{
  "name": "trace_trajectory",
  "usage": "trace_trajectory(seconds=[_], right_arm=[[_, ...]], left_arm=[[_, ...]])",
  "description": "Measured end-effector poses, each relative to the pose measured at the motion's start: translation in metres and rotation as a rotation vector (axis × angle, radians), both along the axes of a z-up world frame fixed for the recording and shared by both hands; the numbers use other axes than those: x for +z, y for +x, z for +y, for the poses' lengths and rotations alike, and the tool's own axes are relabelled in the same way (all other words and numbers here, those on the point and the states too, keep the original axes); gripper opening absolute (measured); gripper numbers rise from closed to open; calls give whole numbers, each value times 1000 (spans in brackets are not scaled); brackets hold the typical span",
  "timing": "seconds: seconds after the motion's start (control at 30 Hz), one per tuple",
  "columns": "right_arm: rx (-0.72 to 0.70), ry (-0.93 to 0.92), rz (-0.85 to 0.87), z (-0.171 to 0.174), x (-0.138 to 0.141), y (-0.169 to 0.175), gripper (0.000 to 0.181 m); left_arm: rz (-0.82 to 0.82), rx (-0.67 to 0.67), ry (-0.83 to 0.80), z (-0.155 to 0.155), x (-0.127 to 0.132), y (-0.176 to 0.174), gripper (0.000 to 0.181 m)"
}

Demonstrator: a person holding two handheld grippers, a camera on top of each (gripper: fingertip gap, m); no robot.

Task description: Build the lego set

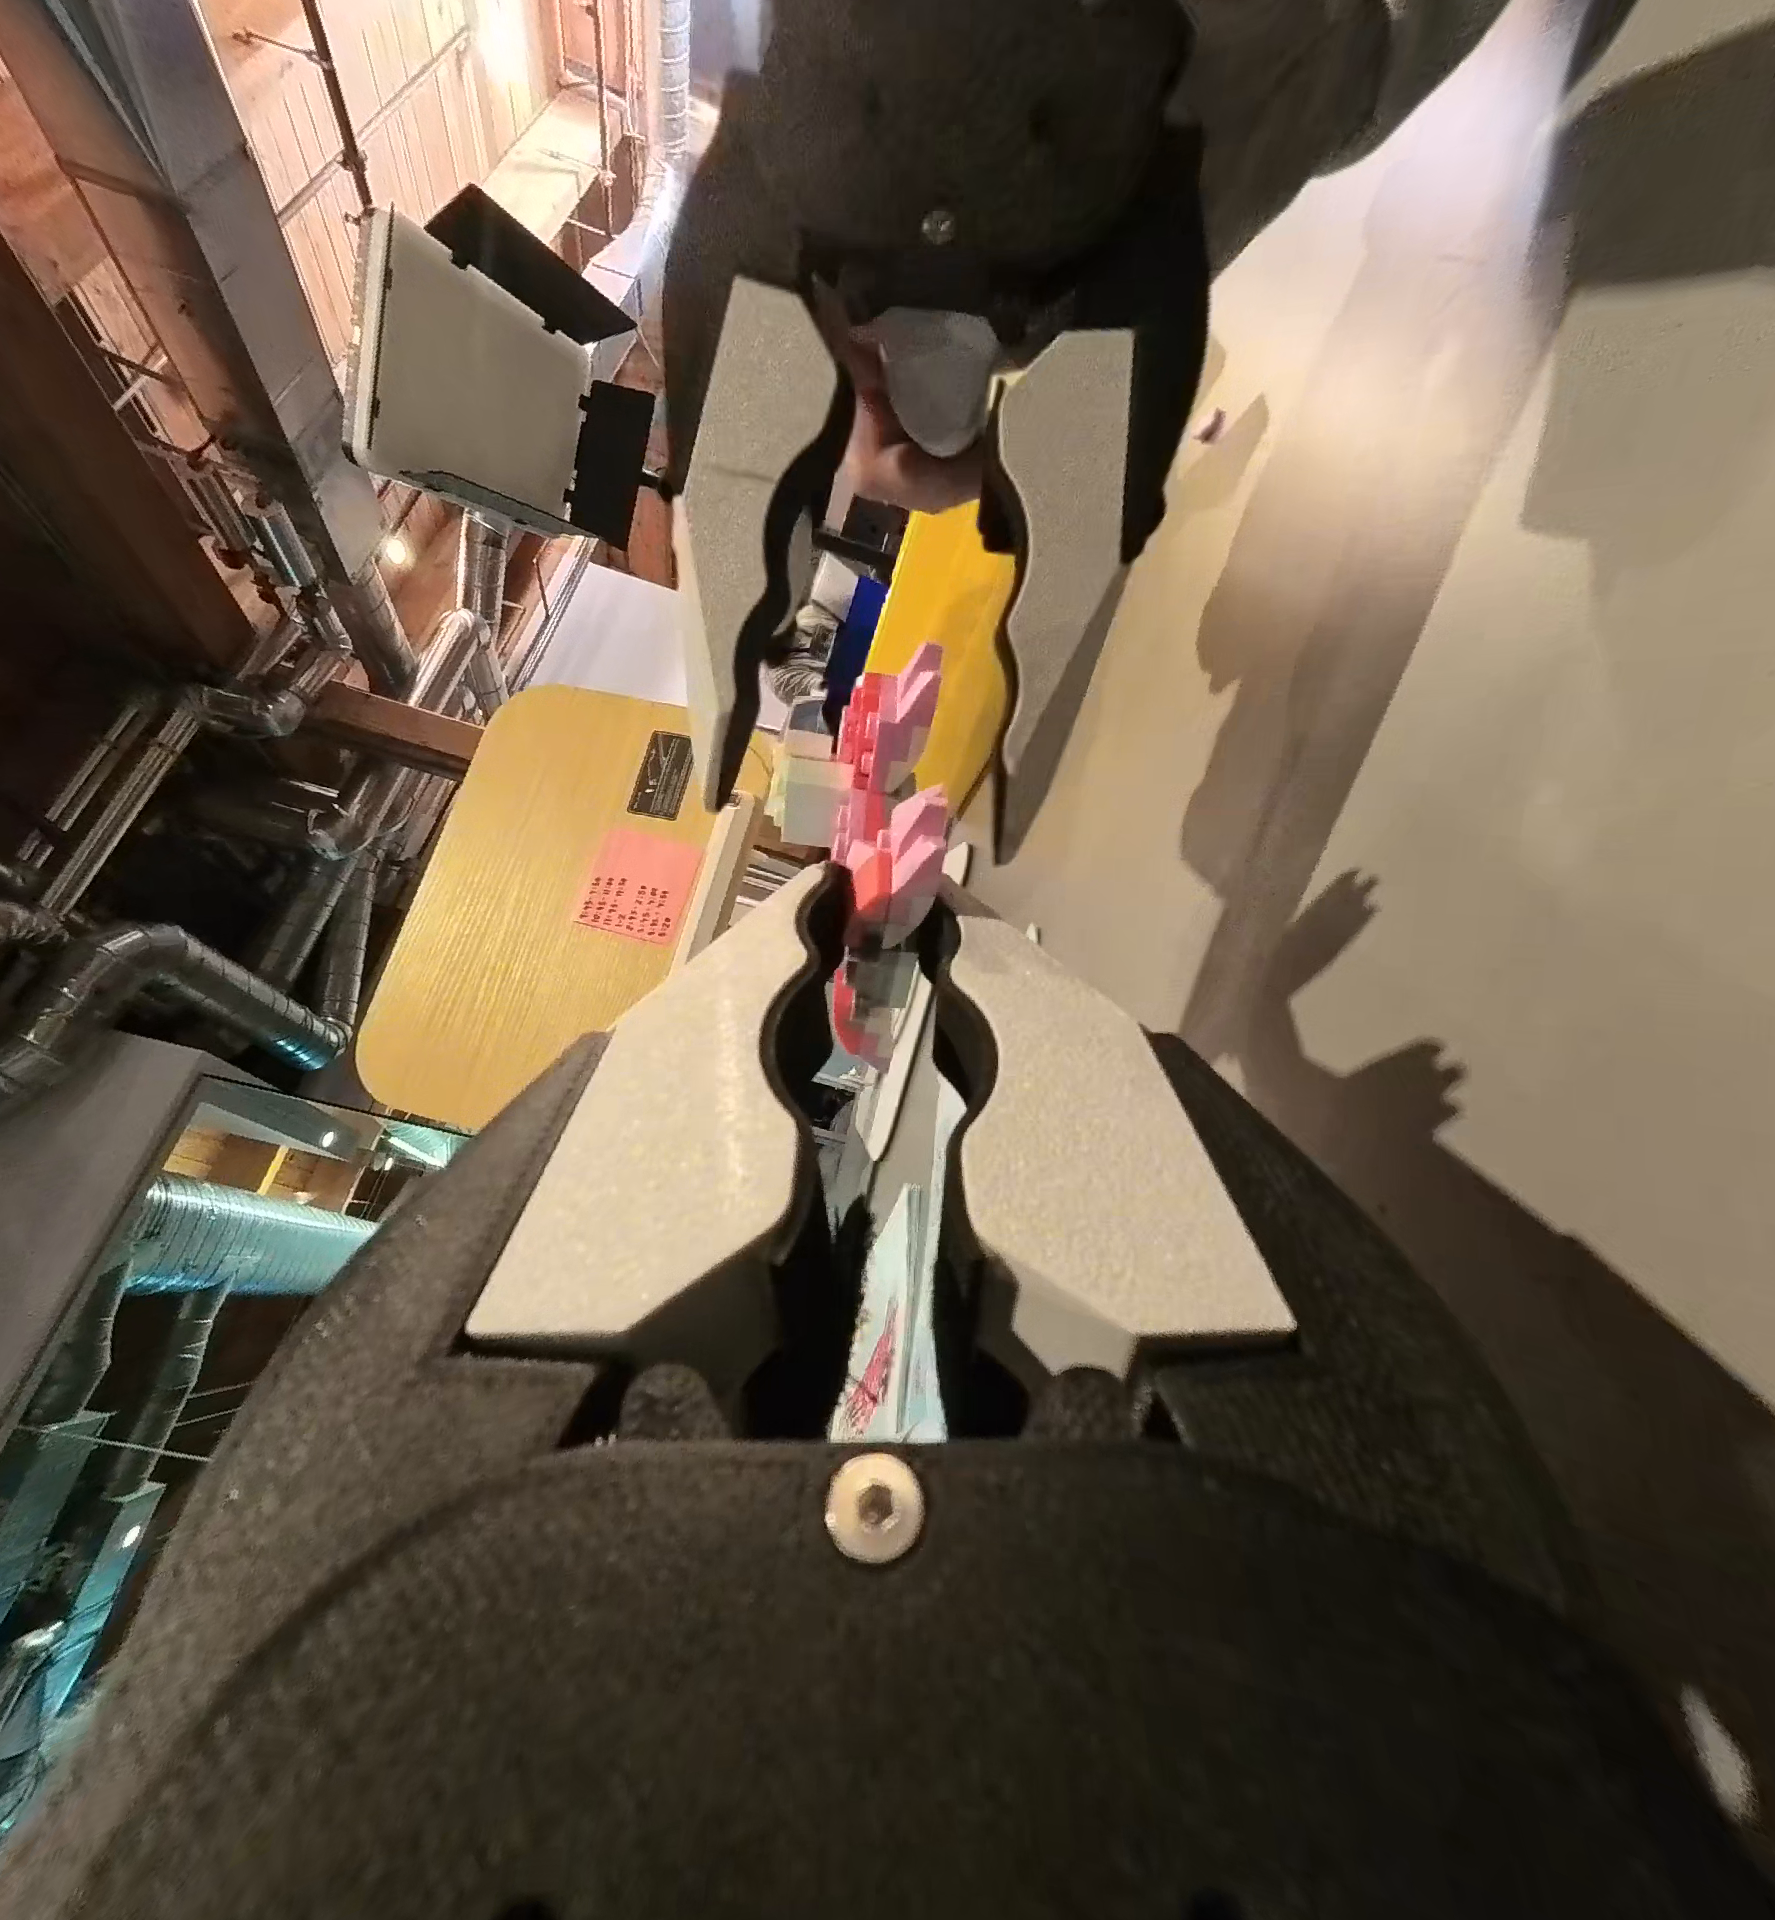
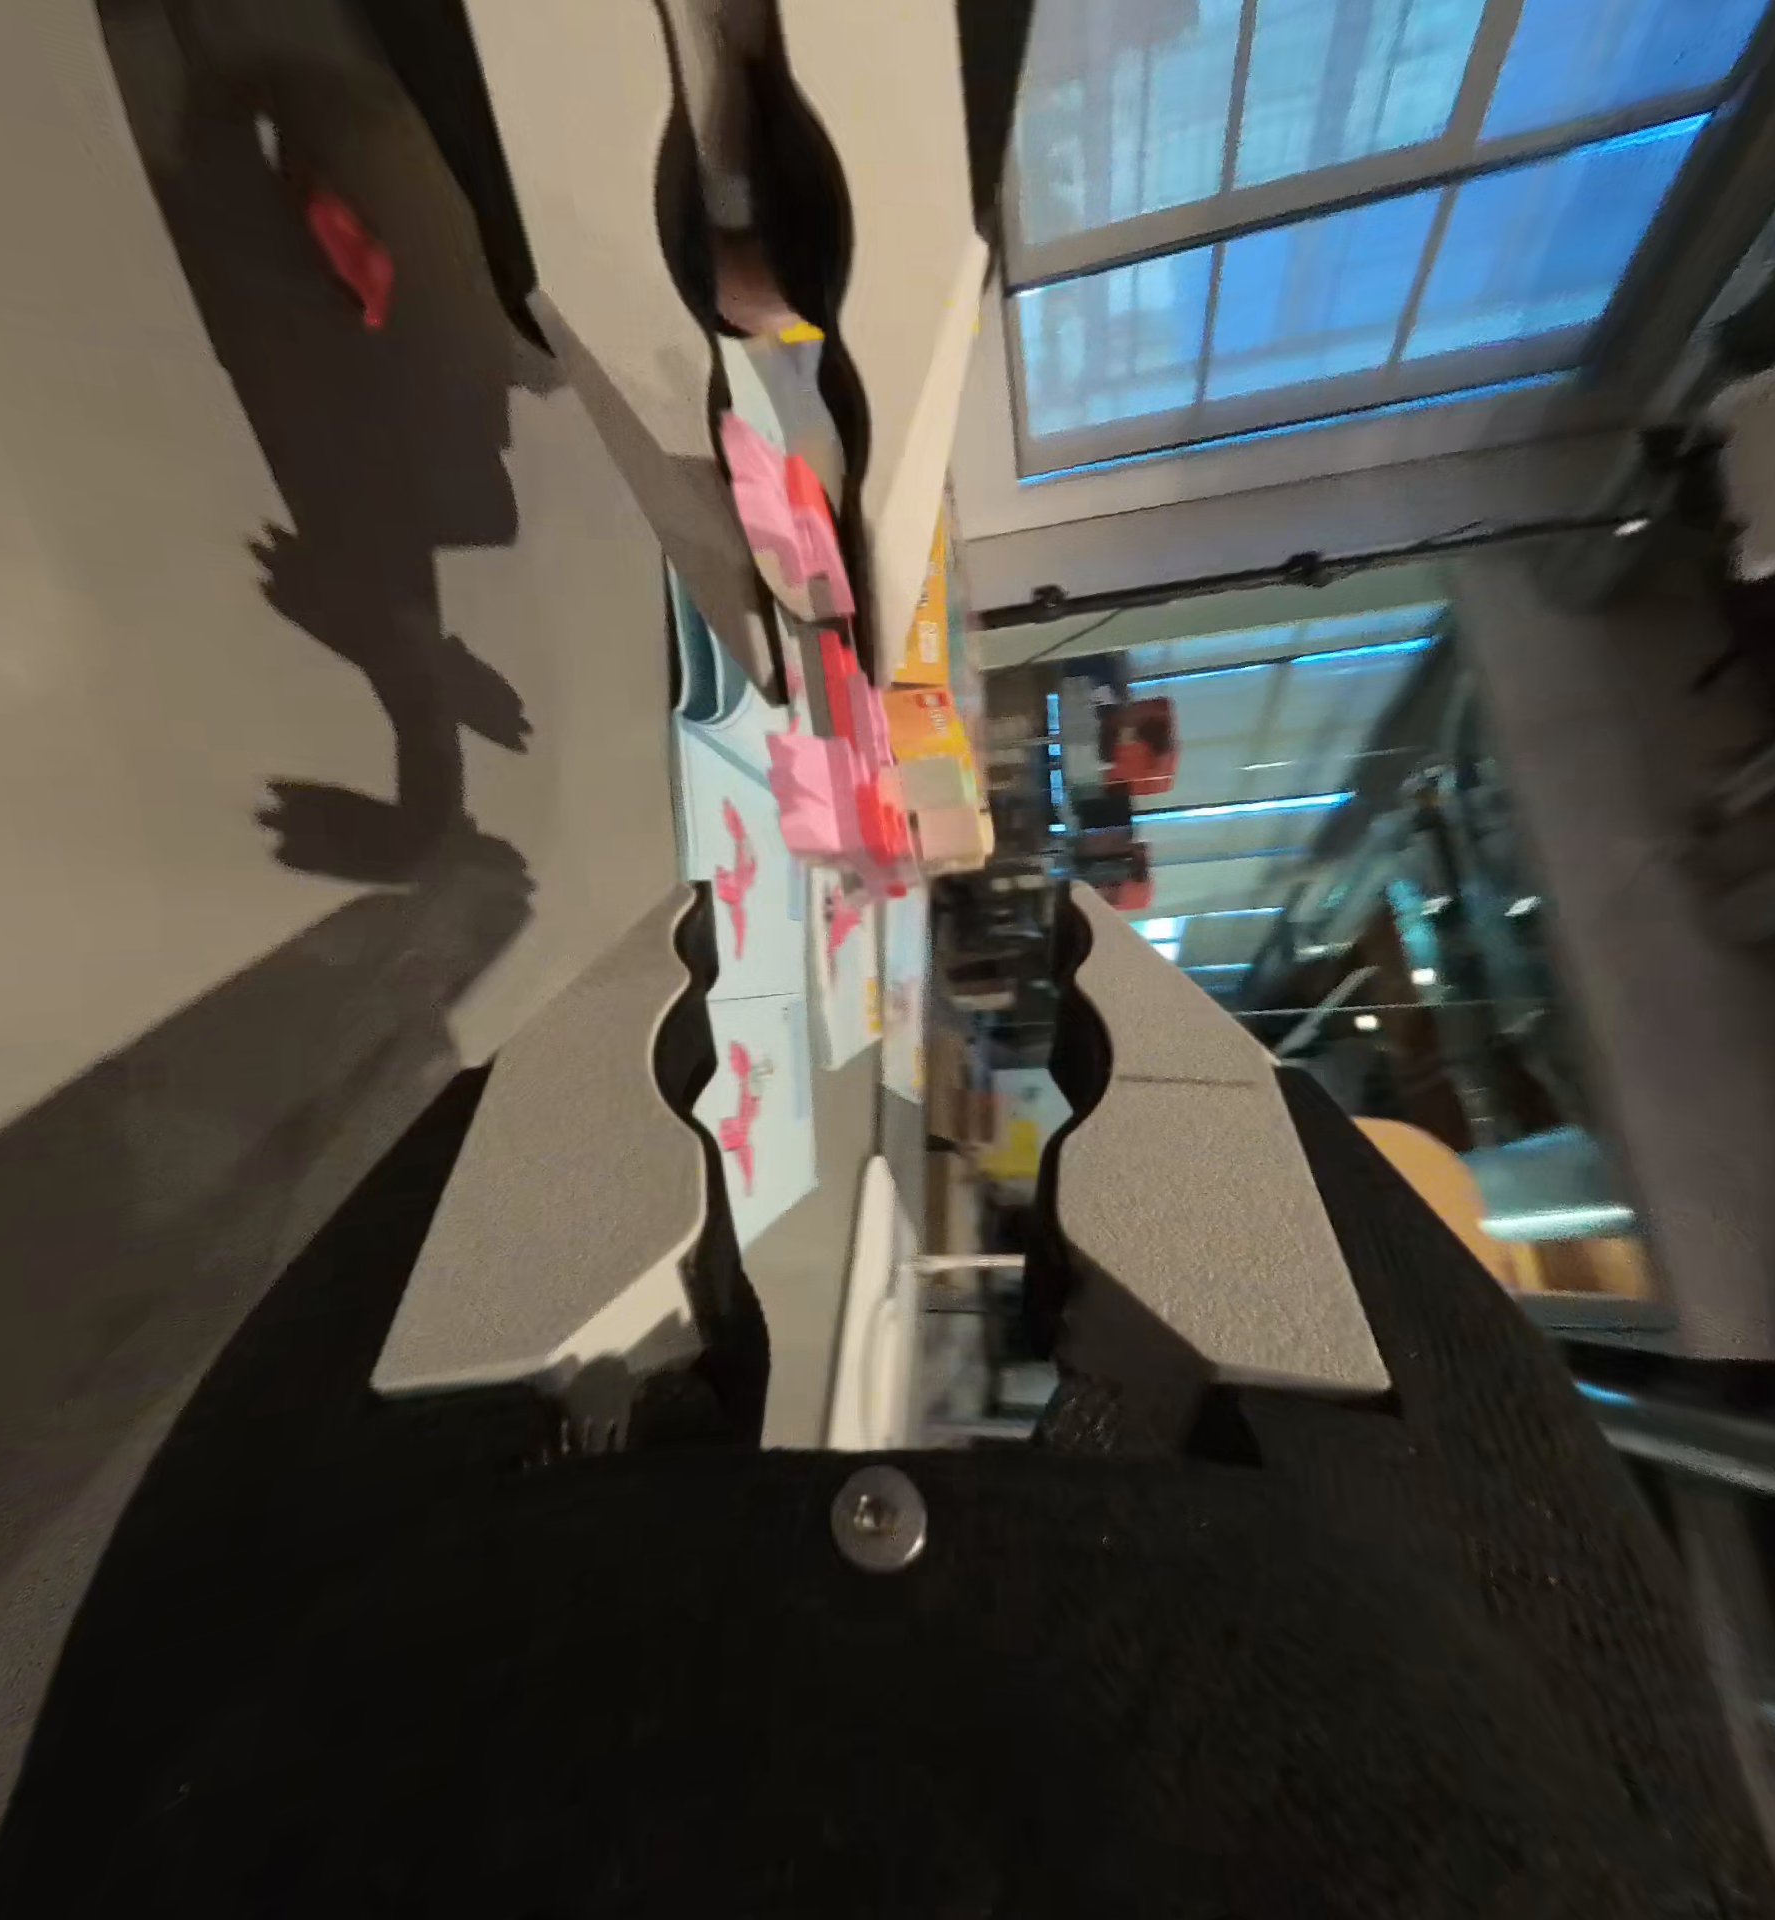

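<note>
A pink and red lego model (image 1: 904, 831) with two pink wings is held in the air between my two grippers, which face each other. My left gripper (image 1: 888, 894) is shut on one end of the model. My right gripper (image 1: 862, 821) is open, with a finger on each side of the model's other end. In the right wrist view the model (image 2: 821, 790) sits just ahead of my open right gripper (image 2: 883, 899), and the left gripper (image 2: 831, 665) clamps it from the far side.
The pale table (image 1: 1485, 727) runs along one side. An instruction booklet (image 2: 758, 1039) with pink pictures lies on it below the model. A loose red piece (image 2: 348, 249) lies on the table. An orange box (image 2: 924, 717) stands behind. A small purple piece (image 1: 1215, 421) lies farther off. The grippers are tip to tip, or close to it.
</note>
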State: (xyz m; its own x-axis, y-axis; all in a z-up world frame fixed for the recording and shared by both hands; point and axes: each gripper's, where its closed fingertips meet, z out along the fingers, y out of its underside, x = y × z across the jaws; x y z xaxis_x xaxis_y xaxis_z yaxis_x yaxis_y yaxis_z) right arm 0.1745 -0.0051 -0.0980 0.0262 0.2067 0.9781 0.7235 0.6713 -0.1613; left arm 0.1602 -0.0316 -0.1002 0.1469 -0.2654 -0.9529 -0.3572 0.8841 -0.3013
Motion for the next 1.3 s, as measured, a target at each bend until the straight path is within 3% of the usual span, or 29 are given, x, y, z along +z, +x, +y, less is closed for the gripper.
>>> trace_trajectory(seconds=[0.1, 0.3, 1.0, 1.17, 1.23, 1.3], right_arm=[[6, 92, -7, -4, 5, -5, 50], [10, 109, 27, -6, 7, -8, 31], [-65, 101, 7, -1, 5, -7, 27], [0, -25, 73, 1, -4, -4, 29], [-55, -131, 96, 14, -11, 9, 59], [-114, -224, 191, 29, -7, 29, 69]], left_arm=[[1, -1, -10, 0, 0, 0, 12], [-11, -15, -26, -3, 1, 1, 12], [-14, -9, -87, 1, 0, -1, 12], [15, -2, -100, 3, -6, 4, 12], [26, 3, -91, 4, -8, 4, 12], [31, 6, -89, 4, -9, 4, 12]])
